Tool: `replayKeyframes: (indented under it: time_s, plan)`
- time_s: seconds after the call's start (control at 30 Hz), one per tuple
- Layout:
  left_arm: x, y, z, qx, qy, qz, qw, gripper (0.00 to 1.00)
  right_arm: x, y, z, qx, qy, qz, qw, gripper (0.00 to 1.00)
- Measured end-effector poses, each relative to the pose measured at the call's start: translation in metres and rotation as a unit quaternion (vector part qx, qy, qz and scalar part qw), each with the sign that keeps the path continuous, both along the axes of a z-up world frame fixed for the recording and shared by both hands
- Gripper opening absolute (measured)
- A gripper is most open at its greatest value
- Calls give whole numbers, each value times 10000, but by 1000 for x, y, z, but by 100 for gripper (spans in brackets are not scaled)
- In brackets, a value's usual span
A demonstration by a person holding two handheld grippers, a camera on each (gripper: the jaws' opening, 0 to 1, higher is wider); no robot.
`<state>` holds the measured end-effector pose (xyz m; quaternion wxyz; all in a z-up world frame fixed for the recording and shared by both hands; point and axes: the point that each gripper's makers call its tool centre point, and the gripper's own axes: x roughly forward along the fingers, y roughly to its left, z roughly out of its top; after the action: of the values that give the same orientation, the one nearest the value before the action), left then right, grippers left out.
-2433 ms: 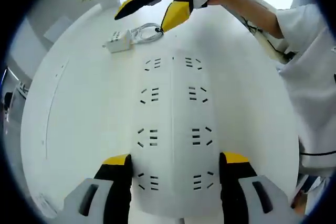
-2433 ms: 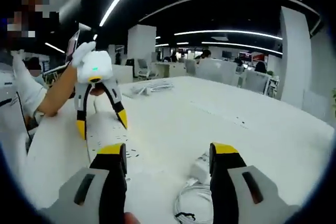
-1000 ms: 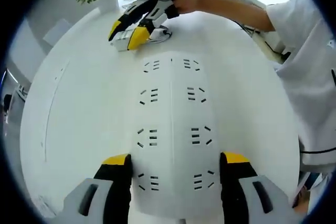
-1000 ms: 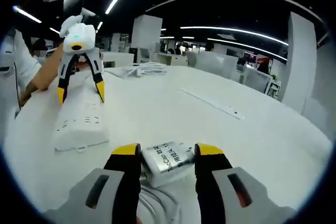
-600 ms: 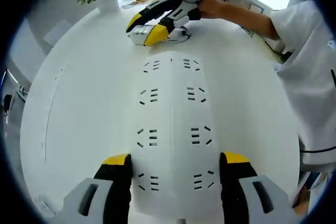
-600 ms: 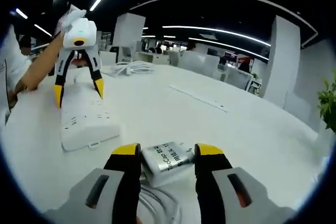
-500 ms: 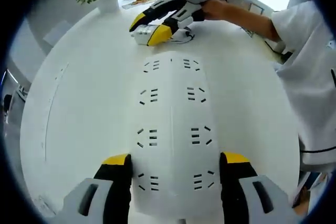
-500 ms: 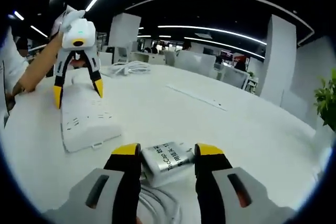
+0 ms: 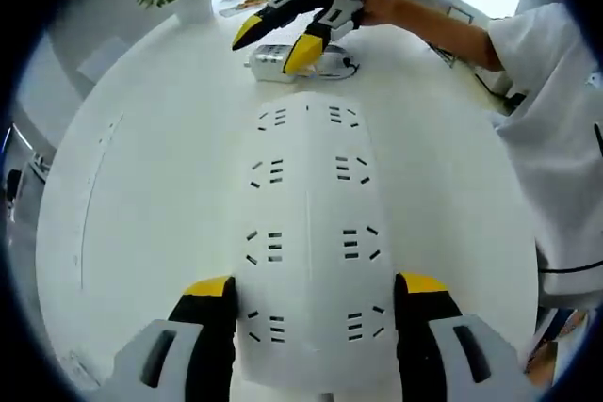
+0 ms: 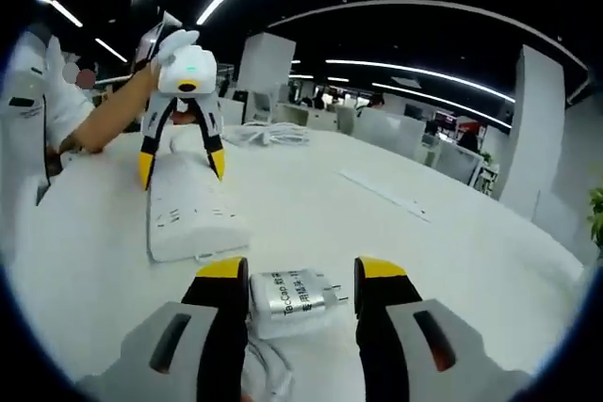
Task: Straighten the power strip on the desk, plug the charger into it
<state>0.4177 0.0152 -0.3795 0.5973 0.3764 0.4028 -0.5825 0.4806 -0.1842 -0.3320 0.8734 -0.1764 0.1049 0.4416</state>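
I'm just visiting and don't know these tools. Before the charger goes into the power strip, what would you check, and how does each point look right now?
1. Charger between the right gripper's jaws: ok, though they look open beside it; a firm grip cannot be told.
2. Charger prongs free: ok, they stick out on the side toward one jaw.
3. Power strip held steady: ok, the left gripper straddles one end.
4. Sockets free: ok, every socket in the left gripper view is empty.
5. Strip straight on the desk: cannot tell, no desk edge to compare.
6. Charger cable not tangled: cannot tell, it lies coiled beside the charger.
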Motion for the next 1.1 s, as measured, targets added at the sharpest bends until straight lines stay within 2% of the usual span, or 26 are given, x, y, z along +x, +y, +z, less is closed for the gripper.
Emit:
replayKeyframes:
  time_s: [0.23,0.3,0.43,0.57,0.73,0.9,1.1]
  plan:
    - [1,0,1,-8,2,-6,10000,69,-4,5,-13,-129,259,568,9980,37]
    - [1,0,1,-17,3,-7,10000,69,-3,4,-15,-138,272,543,9981,37]
    - [1,1,1,-25,3,-7,10000,69,-5,0,-15,138,401,322,9986,37]
    - [0,2,1,-26,2,-12,10000,69,-11,-1,-15,181,441,132,9988,37]
    - [-1,2,0,-27,0,-16,10000,69,-29,7,-16,69,363,16,9993,37]
    - [-1,2,0,-23,-2,-17,10000,69,-55,21,-16,-122,290,256,9992,37]
    - [-1,2,0,-26,-4,-12,10000,69,-71,24,-16,-158,323,435,9984,37]
